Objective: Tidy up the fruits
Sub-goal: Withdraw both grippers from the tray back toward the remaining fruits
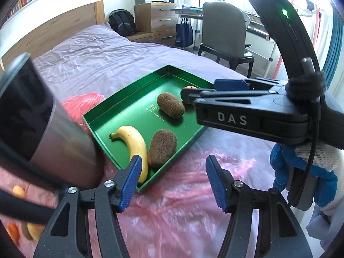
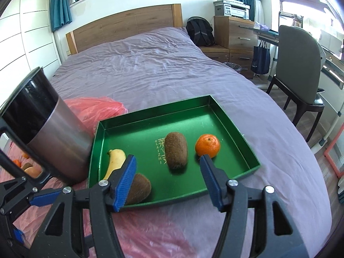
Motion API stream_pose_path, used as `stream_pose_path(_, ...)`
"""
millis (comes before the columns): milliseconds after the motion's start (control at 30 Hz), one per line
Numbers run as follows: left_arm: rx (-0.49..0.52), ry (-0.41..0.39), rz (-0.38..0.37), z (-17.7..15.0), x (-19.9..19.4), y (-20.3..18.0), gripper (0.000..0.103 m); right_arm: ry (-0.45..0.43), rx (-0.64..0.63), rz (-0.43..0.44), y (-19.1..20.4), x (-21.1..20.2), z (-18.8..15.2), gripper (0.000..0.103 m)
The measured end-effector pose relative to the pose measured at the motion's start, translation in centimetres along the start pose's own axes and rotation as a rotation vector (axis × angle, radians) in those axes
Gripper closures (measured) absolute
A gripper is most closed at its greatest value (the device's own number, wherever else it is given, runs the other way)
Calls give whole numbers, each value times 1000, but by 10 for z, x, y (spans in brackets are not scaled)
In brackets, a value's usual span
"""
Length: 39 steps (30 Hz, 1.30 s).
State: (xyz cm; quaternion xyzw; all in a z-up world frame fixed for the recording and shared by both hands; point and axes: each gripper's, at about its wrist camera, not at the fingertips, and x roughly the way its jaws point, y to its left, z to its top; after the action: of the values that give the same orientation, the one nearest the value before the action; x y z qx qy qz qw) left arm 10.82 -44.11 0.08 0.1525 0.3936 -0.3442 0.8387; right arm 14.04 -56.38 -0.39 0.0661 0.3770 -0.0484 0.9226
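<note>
A green tray [image 2: 232, 129] sat on the purple bed [image 2: 150, 68]. Inside it lay a banana [image 2: 115, 161], two brown kiwis [image 2: 177, 152] [image 2: 138, 190] and an orange [image 2: 207, 145]. Gold letters on the tray floor [image 2: 161, 151] seemed to spell "LAIZHI". The left tool [image 1: 172, 180] was wide open and held nothing, low over the pink plastic [image 1: 172, 204] at the tray's near edge. The right tool [image 2: 167, 179] was also wide open and empty, over the tray. White letters "DAS" [image 1: 232, 118] showed on its black side. A steel mug [image 2: 43, 124] stood just beside the tray.
</note>
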Motion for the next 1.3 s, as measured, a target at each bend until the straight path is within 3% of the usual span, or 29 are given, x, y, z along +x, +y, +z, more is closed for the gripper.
stream_pose_path(233, -25, -17, 16, -17, -36, 2, 44, 3, -6, 9, 17, -33, -21, 1)
stream_pose_path(533, -105, -24, 103, -49, -70, 30, 38, 2, -18, 28, 44, -66, -53, 0)
stream_pose_path(667, -133, -21, 140, -68, -82, 45, 28, 4, -27, 42, 55, -81, -66, 0)
stream_pose_path(1000, -197, -16, 203, -119, -117, 84, 17, 23, -24, 88, 82, -104, -94, 0)
stream_pose_path(1300, -264, -35, 269, -164, -152, 120, 17, 50, -42, 160, 115, -120, -120, 0)
